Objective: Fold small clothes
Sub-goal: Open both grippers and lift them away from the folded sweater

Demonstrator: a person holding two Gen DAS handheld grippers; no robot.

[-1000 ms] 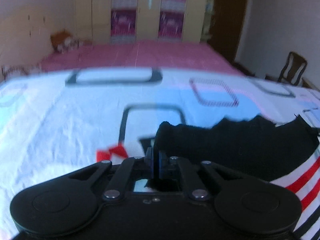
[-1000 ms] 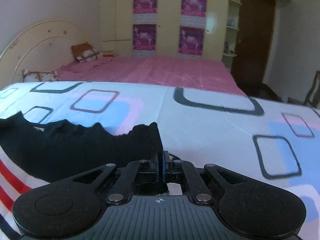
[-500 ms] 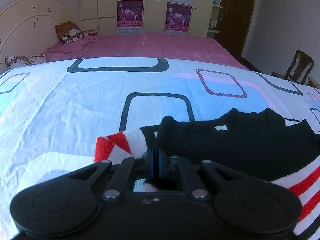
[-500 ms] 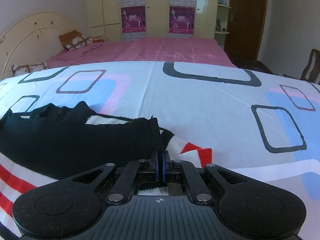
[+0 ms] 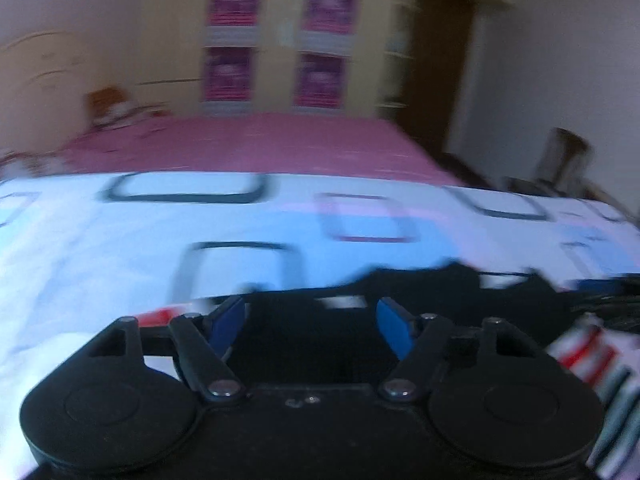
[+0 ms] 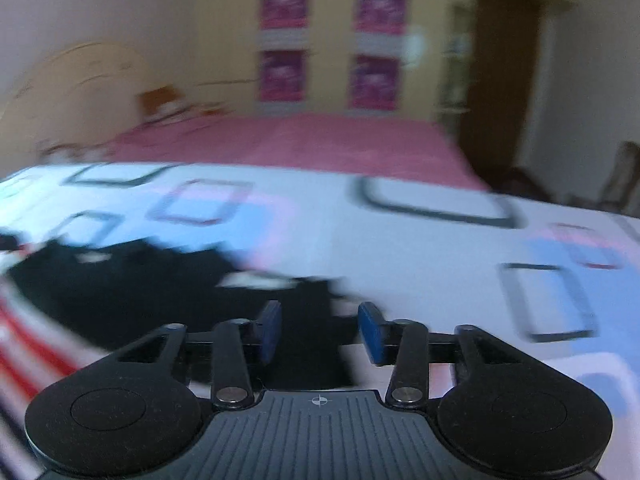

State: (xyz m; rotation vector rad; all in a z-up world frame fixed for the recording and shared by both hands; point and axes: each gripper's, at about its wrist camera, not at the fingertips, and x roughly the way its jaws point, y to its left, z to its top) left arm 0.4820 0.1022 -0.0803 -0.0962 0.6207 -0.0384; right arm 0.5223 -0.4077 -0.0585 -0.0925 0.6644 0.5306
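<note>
A small knitted garment (image 5: 420,300), black with red, white and dark stripes, lies folded on the patterned sheet; it also shows in the right wrist view (image 6: 120,284). My left gripper (image 5: 310,328) is open and empty, its blue pads (image 5: 228,322) spread just above the garment's left corner. My right gripper (image 6: 319,332) is open and empty over the garment's right corner. Both views are blurred by motion.
The white sheet (image 6: 420,272) with blue, pink and dark squares covers the work surface. Behind it are a pink bed (image 5: 248,144), a wardrobe with purple posters (image 6: 332,48), a brown door (image 6: 504,80) and a chair (image 5: 564,160) at right.
Both grippers have opened and let go of the garment's black edge, which now lies on the striped part. Both have drawn back and lifted a little.
</note>
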